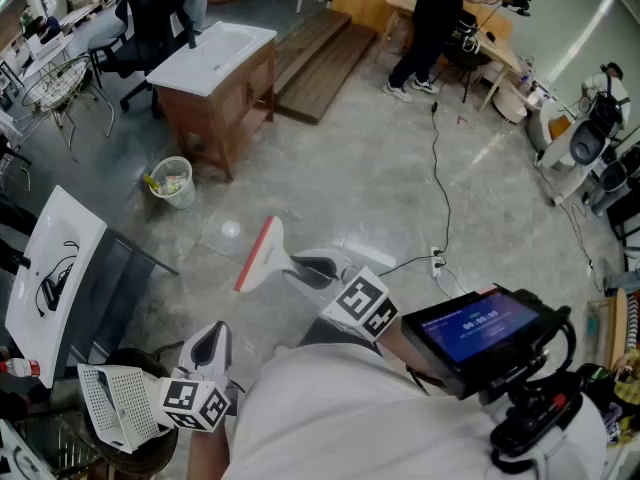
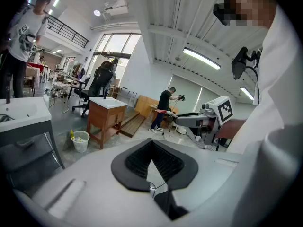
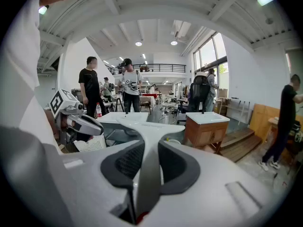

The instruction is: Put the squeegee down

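Observation:
The squeegee (image 1: 258, 258) is white with a red edge along its blade, and it hangs over the grey floor at the centre of the head view. My right gripper (image 1: 305, 269) is shut on its handle. In the right gripper view the white handle (image 3: 147, 174) runs up between the black pads (image 3: 177, 162) to the wide blade head (image 3: 149, 126). My left gripper (image 1: 210, 346) is lower left, near my body, shut with nothing in it. In the left gripper view its pads (image 2: 135, 162) meet at the tip (image 2: 151, 143).
A wooden vanity with a white sink top (image 1: 215, 63) and a white bin (image 1: 172, 181) stand ahead on the left. A white basin (image 1: 45, 268) and a perforated basket (image 1: 115, 403) are close on the left. A cable and power strip (image 1: 437, 260) lie to the right. A person (image 1: 430, 28) stands far back.

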The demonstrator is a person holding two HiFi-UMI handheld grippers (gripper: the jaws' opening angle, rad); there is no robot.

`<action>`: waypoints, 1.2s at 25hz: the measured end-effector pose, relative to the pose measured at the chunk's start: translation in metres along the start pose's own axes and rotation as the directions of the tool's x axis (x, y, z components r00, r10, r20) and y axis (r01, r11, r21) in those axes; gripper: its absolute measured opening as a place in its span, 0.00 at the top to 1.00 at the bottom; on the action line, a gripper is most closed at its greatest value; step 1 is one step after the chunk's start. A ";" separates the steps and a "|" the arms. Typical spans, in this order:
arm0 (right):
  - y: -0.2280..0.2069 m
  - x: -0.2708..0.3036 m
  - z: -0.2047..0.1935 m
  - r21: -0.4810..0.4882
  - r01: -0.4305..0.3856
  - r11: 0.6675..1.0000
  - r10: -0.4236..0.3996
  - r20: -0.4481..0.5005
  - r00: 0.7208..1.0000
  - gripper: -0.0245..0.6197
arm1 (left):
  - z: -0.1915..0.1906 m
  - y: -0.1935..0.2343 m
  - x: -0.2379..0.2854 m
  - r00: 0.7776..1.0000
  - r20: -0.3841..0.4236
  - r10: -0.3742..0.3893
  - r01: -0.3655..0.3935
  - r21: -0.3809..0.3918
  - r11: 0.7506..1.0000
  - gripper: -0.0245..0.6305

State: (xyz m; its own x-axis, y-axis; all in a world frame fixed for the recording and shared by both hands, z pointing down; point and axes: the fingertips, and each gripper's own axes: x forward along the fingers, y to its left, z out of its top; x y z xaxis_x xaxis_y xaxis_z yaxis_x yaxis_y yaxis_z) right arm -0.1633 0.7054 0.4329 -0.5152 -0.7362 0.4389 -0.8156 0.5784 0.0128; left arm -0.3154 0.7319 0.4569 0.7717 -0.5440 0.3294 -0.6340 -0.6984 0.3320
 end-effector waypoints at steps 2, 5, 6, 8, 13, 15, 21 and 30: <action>0.002 0.003 -0.001 -0.011 -0.007 1.000 0.007 0.005 1.000 0.81 | 0.000 0.004 -0.001 1.000 0.007 0.008 -0.008 0.001 1.000 0.95; -0.001 0.004 -0.001 -0.025 -0.007 1.000 0.007 0.003 1.000 0.81 | 0.002 0.007 0.003 1.000 0.006 0.013 -0.013 0.003 1.000 0.95; -0.006 0.004 -0.001 -0.029 -0.003 1.000 0.003 -0.001 1.000 0.81 | 0.003 0.007 0.008 1.000 0.000 0.011 -0.011 0.003 1.000 0.95; -0.019 0.002 -0.003 -0.035 0.003 0.999 -0.003 -0.009 1.000 0.81 | 0.004 0.004 0.022 1.000 -0.021 0.004 -0.004 0.000 1.000 0.95; -0.070 0.020 -0.011 -0.035 -0.001 0.999 0.001 -0.016 1.000 0.81 | 0.018 0.010 0.078 0.998 -0.061 0.000 0.000 0.005 1.000 0.95; -0.097 0.035 -0.010 -0.022 -0.010 1.000 0.010 -0.014 1.000 0.81 | 0.029 0.017 0.105 0.998 -0.068 0.006 -0.006 0.000 1.000 0.95; -0.196 0.069 -0.001 0.033 -0.014 0.999 0.014 0.019 1.000 0.81 | 0.073 0.029 0.200 0.994 -0.109 -0.005 0.009 0.035 0.999 0.95; -0.348 0.087 0.014 0.040 -0.020 0.999 0.018 0.046 0.999 0.81 | 0.160 0.032 0.338 0.996 -0.080 0.034 -0.026 0.099 0.995 0.95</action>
State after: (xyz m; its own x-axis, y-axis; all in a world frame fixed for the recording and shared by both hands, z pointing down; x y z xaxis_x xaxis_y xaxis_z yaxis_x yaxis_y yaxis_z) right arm 0.0717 0.4355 0.4537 -0.5414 -0.7409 0.3975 -0.8150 0.5786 -0.0316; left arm -0.0672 0.4512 0.4376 0.7431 -0.5286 0.4103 -0.6461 -0.7264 0.2344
